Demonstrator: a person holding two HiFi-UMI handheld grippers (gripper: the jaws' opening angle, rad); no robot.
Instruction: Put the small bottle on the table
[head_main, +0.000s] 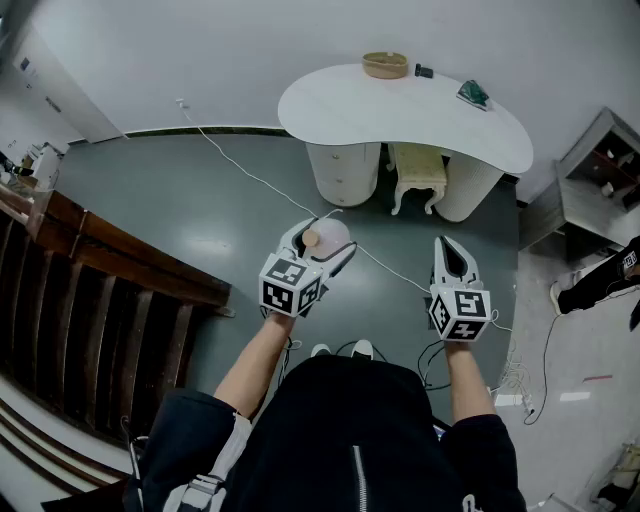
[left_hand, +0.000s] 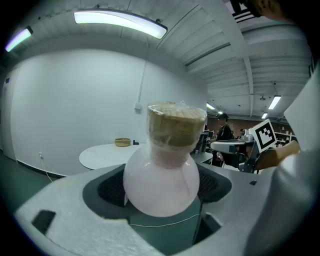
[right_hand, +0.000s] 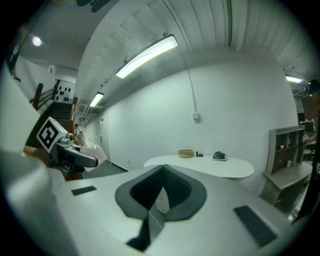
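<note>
A small round pale-pink bottle (head_main: 334, 236) with a cork stopper (left_hand: 176, 123) sits between the jaws of my left gripper (head_main: 322, 244), which is shut on its belly (left_hand: 161, 186). It hangs over the grey floor, well short of the white kidney-shaped table (head_main: 400, 112) ahead. That table also shows far off in the left gripper view (left_hand: 105, 155) and in the right gripper view (right_hand: 220, 167). My right gripper (head_main: 452, 252) is held level beside the left one, its jaws together with nothing between them (right_hand: 162, 175).
On the table stand a woven basket (head_main: 385, 65), a small dark object (head_main: 424, 71) and a green item (head_main: 473, 94). A pale stool (head_main: 418, 172) is tucked under it. A white cable (head_main: 250, 177) crosses the floor. A wooden railing (head_main: 110, 270) runs on the left, and a shelf unit (head_main: 600, 185) stands on the right.
</note>
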